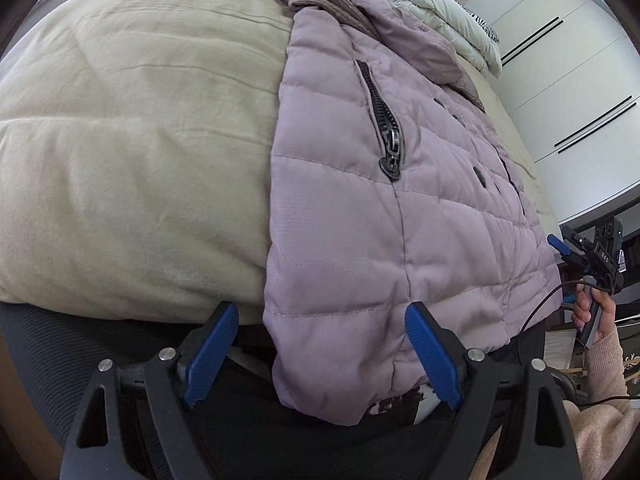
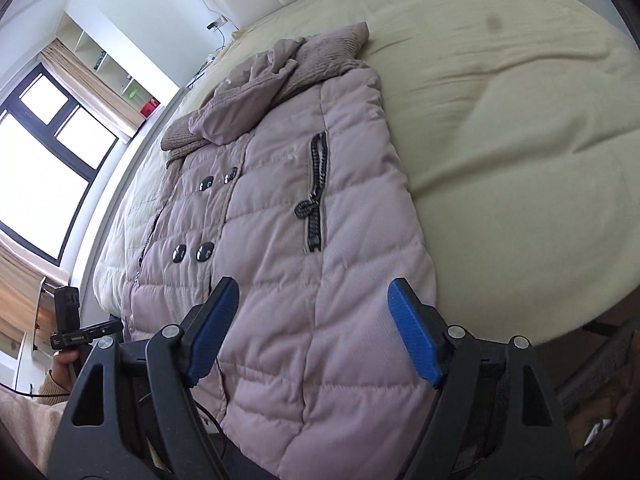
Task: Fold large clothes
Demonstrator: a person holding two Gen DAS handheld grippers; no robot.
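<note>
The quilted mauve jacket (image 1: 400,208) lies flat along the beige bed (image 1: 132,128), hem hanging over the near edge. Left gripper (image 1: 324,354) and right gripper (image 2: 314,330) both hover over that hem, fingers spread wide, gripping nothing.

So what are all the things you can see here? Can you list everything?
puffy jacket: one, pale pink-mauve, flat on the bed, hem hanging over the near edge
pocket zippers: two, black, one on each side of the jacket's front
snap buttons: four, dark, near the jacket's middle
bed cover: one, beige, under the jacket
duvet: one, white, bunched at the far end of the bed
window: one, dark frame, with tan curtains
wardrobe doors: white, black handles, beside the bed
left gripper: blue pads, open, at the hem corner
right gripper: blue pads, open, over the hem
hand: one, pale pink sleeve, holding the right gripper
</note>
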